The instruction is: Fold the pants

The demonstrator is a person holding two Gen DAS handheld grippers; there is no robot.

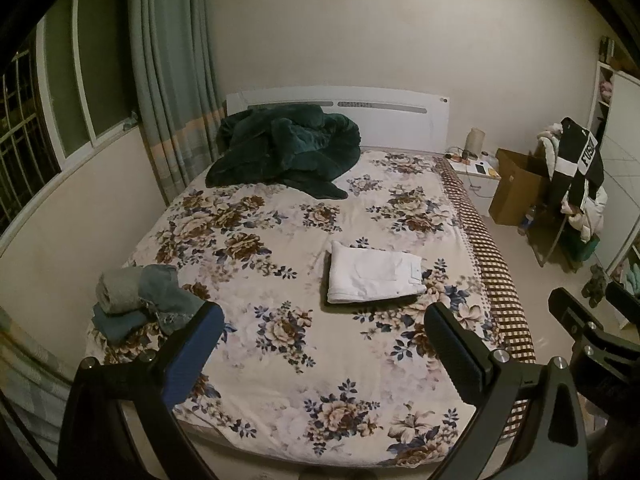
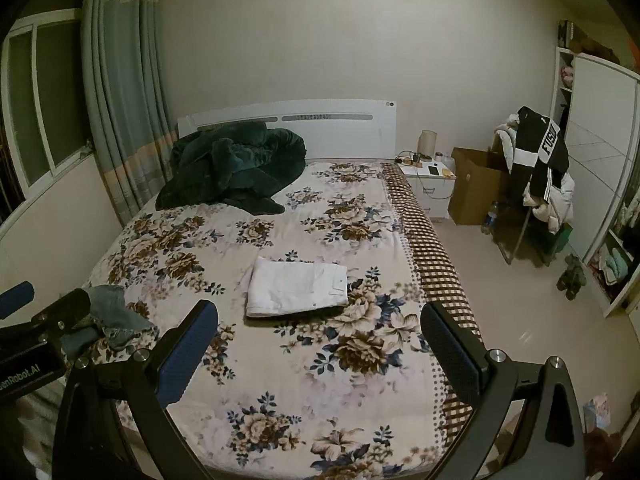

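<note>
The bed (image 1: 280, 344) with its floral sheet lies ahead of both claws. A dark green blanket (image 1: 284, 148) is heaped far ahead, at the headboard. The folded white pants (image 1: 372, 278) lie flat on the sheet, ahead of and between the fingers of the left claw (image 1: 320, 344) and the right claw (image 2: 320, 344). A pile of folded jeans (image 1: 140, 300) sits just left of the left claw. Both claws are spread wide, released, holding nothing.

Left wrist view: from the foot of the bed (image 1: 280, 360), up high, looking down its length toward the headboard (image 1: 336, 116) on the far wall. Right wrist view: from just to the right, facing the same way, with more floor (image 2: 500, 300) on the right. Shared by both: the bed, the white pants (image 1: 372, 278) in the middle, the curtain (image 1: 172, 72), the nightstand (image 1: 478, 178).
</note>
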